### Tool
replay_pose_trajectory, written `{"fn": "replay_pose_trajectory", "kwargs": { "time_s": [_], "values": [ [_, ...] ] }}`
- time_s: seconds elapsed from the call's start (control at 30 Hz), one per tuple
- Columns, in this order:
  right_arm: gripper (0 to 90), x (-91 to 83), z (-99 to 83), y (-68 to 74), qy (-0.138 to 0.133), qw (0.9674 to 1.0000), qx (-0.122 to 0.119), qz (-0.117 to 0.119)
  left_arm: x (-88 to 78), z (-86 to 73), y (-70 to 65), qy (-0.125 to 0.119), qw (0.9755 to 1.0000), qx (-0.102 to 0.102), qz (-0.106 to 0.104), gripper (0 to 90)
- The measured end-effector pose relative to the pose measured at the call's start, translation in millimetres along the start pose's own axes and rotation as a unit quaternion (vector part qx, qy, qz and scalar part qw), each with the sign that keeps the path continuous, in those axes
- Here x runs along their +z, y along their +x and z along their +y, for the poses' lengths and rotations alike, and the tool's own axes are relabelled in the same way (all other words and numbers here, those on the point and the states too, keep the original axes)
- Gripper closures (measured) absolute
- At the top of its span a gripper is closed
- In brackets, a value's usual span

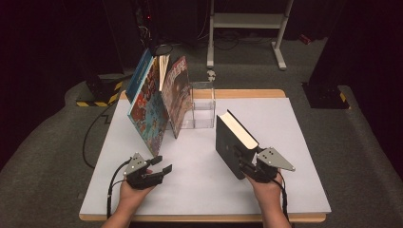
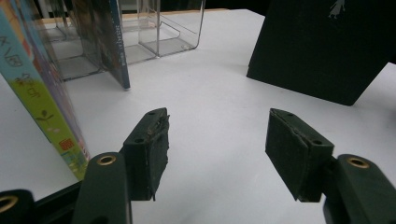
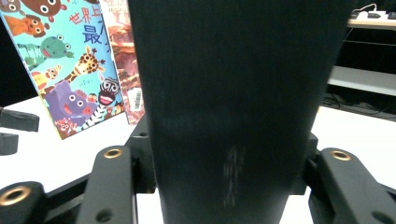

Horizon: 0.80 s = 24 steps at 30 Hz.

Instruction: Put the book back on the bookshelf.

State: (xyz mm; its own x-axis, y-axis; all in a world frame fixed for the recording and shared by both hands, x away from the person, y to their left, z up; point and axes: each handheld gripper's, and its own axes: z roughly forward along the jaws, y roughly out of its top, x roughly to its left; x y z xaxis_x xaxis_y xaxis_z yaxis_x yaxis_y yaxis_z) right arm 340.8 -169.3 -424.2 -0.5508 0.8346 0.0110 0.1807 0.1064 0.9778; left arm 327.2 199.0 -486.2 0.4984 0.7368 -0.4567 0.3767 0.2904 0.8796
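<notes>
Right fingers (image 1: 244, 164) straddled the black book's (image 1: 233, 142) spine, right of centre on the desk (image 1: 199, 190); grip uncertain. Left fingers (image 1: 160, 164) spread, empty. Book not yet shelved beside the leaning picture books (image 1: 152, 102).

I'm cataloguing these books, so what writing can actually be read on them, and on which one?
"世界上" over a large "最": top of the animal picture book's cover, right gripper view.
Barcode label: on the reddish book behind it, digits too small to read.
Characters on the picture book's spine, left gripper view: too blurred to read.
Black book, held between the right gripper's jaws: small pale emblem, no legible words.
</notes>
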Motion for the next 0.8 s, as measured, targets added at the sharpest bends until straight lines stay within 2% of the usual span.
{"fn": "replay_pose_trajectory", "kwargs": {
  "time_s": [0.03,0.17,0.27,0.33,0.4,0.43,0.53,0.57,0.8],
  "values": [
    [41.3,0.8,2.6,0.4,0.003,1.0,0.002,-0.002,-0.4,0.1,0.9,0.0,1.0,0.003,0.0,39.4],
    [39.3,5.0,13.7,2.4,0.013,0.9999,0.004,-0.001,-0.8,0.6,2.7,-0.001,1.0,-0.009,0.0,39.4],
    [41.3,8.8,21.0,3.4,0.02,0.9998,0.006,0.001,-1.1,0.6,2.0,-0.001,1.0,-0.008,-0.001,39.5],
    [42.8,10.2,25.4,4.9,0.021,0.9998,0.006,-0.004,-1.4,0.6,1.8,0.001,1.0,-0.006,0.0,39.4],
    [43.0,9.0,28.7,7.0,0.013,0.9998,-0.006,-0.017,-1.5,0.6,2.1,0.001,1.0,-0.004,0.004,39.4],
    [44.1,8.5,30.2,7.7,0.013,0.9997,-0.005,-0.019,-1.7,0.7,2.5,0.001,1.0,-0.002,0.006,39.4],
    [48.7,7.9,33.1,6.7,0.017,0.9997,-0.002,-0.017,-2.3,0.6,2.9,0.0,0.9999,-0.004,0.009,39.5],
    [51.0,7.0,33.8,5.6,0.022,0.9997,0.003,-0.009,-2.3,0.5,2.9,-0.001,0.9999,-0.005,0.01,39.5],
    [53.3,8.8,37.0,11.0,0.028,0.9994,-0.012,-0.016,-1.5,0.0,4.5,0.002,0.9999,-0.009,0.011,39.5]
  ]
}}
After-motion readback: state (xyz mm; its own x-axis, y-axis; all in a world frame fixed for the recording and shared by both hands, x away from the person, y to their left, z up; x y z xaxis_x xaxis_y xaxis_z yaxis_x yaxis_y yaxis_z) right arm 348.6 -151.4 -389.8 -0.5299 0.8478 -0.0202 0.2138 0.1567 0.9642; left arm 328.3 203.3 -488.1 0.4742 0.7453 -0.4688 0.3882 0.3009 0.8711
